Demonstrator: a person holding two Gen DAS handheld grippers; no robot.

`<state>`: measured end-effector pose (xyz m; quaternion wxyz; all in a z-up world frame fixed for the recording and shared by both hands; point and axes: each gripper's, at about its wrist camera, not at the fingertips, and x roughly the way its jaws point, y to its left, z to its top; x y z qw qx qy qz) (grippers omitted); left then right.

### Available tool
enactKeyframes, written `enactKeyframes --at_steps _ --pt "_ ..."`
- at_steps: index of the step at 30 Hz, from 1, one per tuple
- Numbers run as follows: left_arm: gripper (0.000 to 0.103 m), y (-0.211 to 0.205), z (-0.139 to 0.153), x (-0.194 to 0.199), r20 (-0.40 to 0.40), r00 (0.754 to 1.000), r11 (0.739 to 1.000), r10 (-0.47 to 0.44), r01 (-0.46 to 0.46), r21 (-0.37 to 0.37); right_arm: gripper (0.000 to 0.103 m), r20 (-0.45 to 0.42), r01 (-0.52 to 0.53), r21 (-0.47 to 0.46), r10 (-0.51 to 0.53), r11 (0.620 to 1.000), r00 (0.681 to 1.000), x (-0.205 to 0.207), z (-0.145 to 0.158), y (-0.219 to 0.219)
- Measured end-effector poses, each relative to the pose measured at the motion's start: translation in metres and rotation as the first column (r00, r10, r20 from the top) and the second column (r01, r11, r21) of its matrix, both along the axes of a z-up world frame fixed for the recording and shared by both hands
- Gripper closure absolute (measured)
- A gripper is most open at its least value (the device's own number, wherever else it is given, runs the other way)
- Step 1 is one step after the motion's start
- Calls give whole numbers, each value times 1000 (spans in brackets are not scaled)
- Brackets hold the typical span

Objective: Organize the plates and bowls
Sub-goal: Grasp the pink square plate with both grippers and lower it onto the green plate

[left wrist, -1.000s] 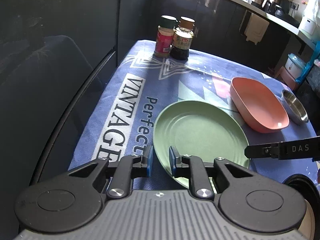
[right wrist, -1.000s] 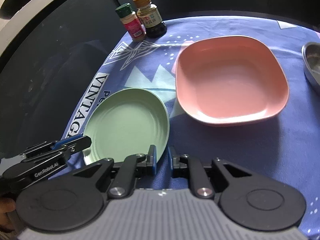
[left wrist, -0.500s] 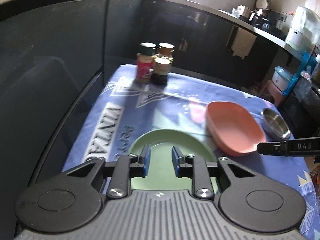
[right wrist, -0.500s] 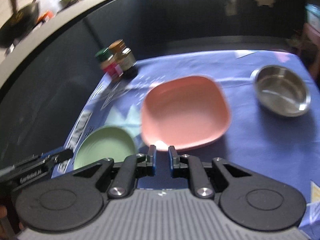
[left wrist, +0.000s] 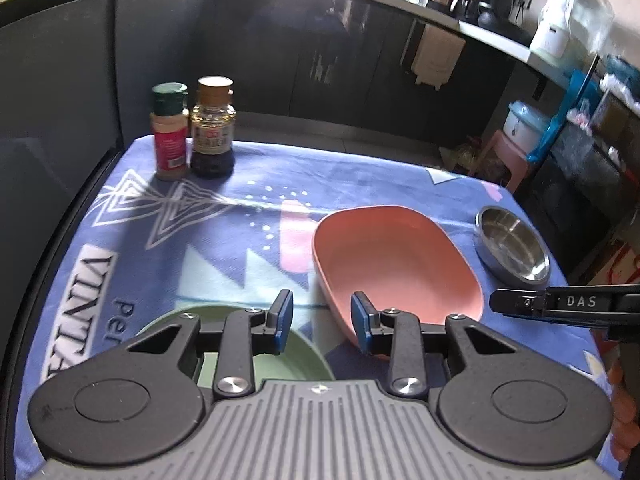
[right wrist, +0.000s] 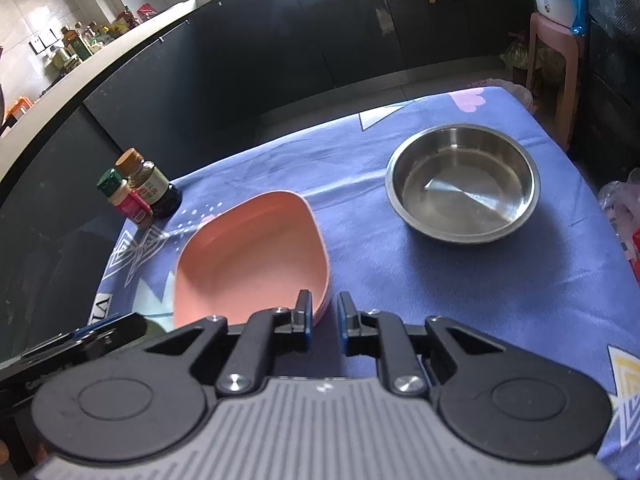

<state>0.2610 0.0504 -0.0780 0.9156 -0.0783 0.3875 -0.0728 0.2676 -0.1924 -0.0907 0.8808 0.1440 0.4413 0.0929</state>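
Pink dish (left wrist: 394, 264) is the landmark: left gripper (left wrist: 322, 322), now wider and empty, has left the green plate (left wrist: 256, 364) beside it; right gripper (right wrist: 323, 322), narrow, empty, has swung toward the steel bowl (right wrist: 462, 188) beyond.

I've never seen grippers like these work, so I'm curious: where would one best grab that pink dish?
Probably by its raised rim, at the near corner. The pink dish lies flat on the tablecloth, so only its thin upturned edge fits between two fingers. The right gripper, open, already sits just beside that corner; one finger would go inside the rim and one outside.
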Motion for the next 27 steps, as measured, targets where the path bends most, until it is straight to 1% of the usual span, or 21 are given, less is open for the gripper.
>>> enactKeyframes --at_steps 2,6,11,12,16,23,27 --pt "73 -5 -5 8 -14 1000 1000 -3 3 6 90 -8 0 7 0 1000 1000 6 -3 -1" --pt "73 -7 -16 20 -32 999 1000 19 -18 16 90 -11 -8 18 8 1000 1000 14 -7 -1" --pt "77 -10 -26 32 -65 998 1000 23 -22 19 90 -12 -13 21 13 1000 1000 20 -11 -2" --pt "80 -11 -28 33 -69 997 1000 26 -24 18 90 -13 -14 21 14 1000 1000 21 -12 -2" --pt "85 -12 -31 36 -80 997 1000 26 -25 11 90 -16 -24 14 24 1000 1000 22 -16 0" --pt "89 -17 -31 36 -85 996 1000 9 -7 16 93 -25 -44 32 45 999 999 21 -18 0" --pt "90 -19 -28 35 -76 997 1000 6 -4 25 93 -14 -48 14 49 999 999 19 -16 3"
